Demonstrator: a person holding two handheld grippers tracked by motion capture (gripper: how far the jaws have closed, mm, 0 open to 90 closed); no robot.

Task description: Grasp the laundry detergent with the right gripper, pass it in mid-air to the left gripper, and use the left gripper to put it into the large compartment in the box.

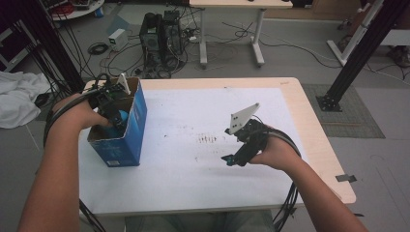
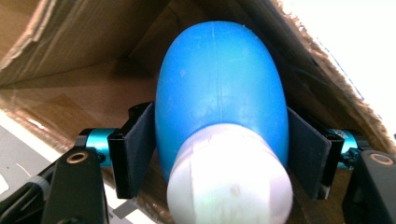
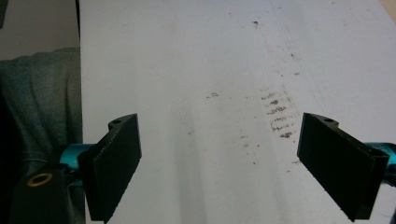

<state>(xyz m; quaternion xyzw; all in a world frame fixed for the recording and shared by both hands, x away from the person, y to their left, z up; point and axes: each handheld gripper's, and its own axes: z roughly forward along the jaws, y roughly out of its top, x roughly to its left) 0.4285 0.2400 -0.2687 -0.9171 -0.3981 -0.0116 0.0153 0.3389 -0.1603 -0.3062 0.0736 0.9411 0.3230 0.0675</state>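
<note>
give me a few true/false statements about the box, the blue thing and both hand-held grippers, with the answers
1. The left hand-held gripper reaches into the cardboard box. True.
2. The blue bottle with a white cap sits between the left jaws. True.
3. The right hand-held gripper holds a sponge. False: its jaws stand wide apart with nothing between them, above the white table.
4. The box lies on the right side of the table. False: it stands at the table's left edge.
5. The box's outside is blue. True.
</note>
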